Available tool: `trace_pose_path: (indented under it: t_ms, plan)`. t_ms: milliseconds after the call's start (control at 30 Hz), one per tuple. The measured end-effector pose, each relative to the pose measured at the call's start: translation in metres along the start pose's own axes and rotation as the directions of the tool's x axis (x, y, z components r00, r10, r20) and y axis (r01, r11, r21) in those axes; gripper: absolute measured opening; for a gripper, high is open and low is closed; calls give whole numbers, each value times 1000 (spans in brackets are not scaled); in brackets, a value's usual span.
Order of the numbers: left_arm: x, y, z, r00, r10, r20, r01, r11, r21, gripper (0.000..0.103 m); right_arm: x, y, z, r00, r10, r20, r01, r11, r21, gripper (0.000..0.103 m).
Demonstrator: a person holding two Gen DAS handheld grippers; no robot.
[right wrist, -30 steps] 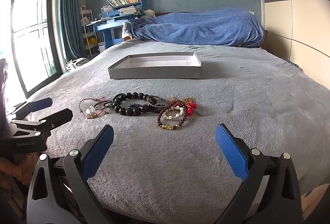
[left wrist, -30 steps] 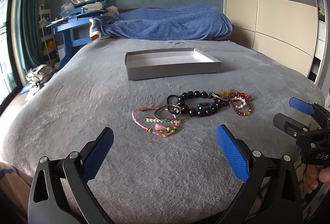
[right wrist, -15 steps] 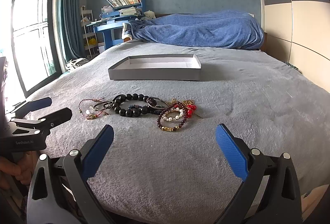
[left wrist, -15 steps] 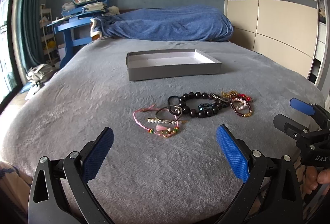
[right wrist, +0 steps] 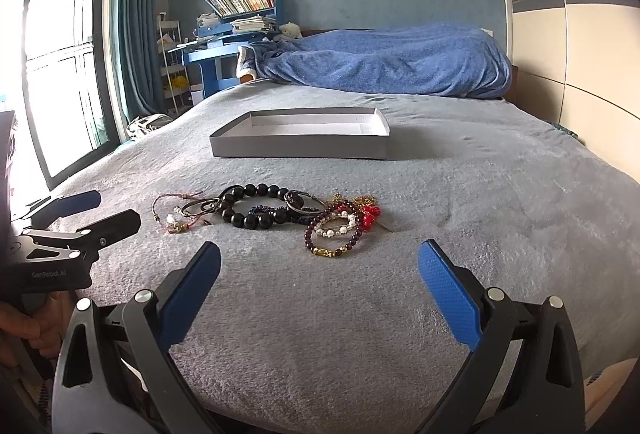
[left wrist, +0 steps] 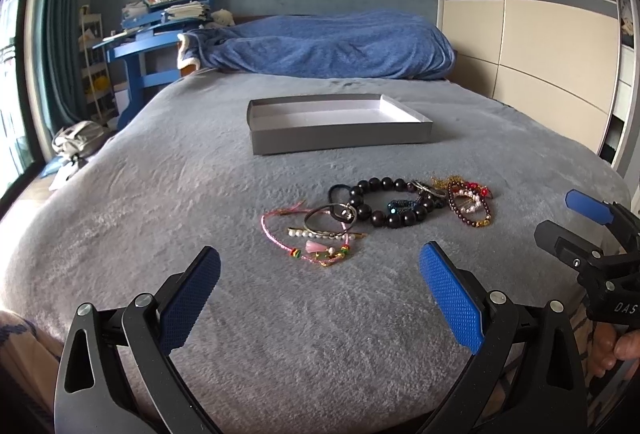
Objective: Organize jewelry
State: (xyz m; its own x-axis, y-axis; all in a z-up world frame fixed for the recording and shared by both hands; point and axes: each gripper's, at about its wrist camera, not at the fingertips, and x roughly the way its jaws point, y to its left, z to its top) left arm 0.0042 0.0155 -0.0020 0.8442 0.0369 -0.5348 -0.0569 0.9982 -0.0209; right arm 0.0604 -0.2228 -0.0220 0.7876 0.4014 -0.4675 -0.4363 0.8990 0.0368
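Observation:
A pile of jewelry lies on the grey bed cover: a black bead bracelet (left wrist: 384,206) (right wrist: 250,206), a dark red bead bracelet with pearls (left wrist: 470,204) (right wrist: 338,230), and pink cord bracelets with a pearl pin (left wrist: 316,238) (right wrist: 176,214). An empty grey shallow box (left wrist: 340,134) (right wrist: 300,146) sits beyond the pile. My left gripper (left wrist: 320,294) is open and empty, just short of the pink cords. My right gripper (right wrist: 320,282) is open and empty, just short of the red bracelet. Each gripper shows at the edge of the other's view.
A rumpled blue blanket (left wrist: 320,48) lies at the head of the bed. A blue desk with books (left wrist: 160,30) stands at the far left, a wardrobe (left wrist: 540,34) on the right, a window (right wrist: 56,54) on the left.
Both grippers have crept slightly forward and lower toward the jewelry; the pile sits a little nearer in both views. Both stay open and empty.

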Motion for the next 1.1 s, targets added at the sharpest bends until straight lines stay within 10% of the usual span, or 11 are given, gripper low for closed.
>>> trace_pose_path:
  t_ms: [1100]
  plan:
    - [24,8,12,999,-19,-38,18,1000,-23,93,12,-4,5,999,8,-42,-7,1000,22,98]
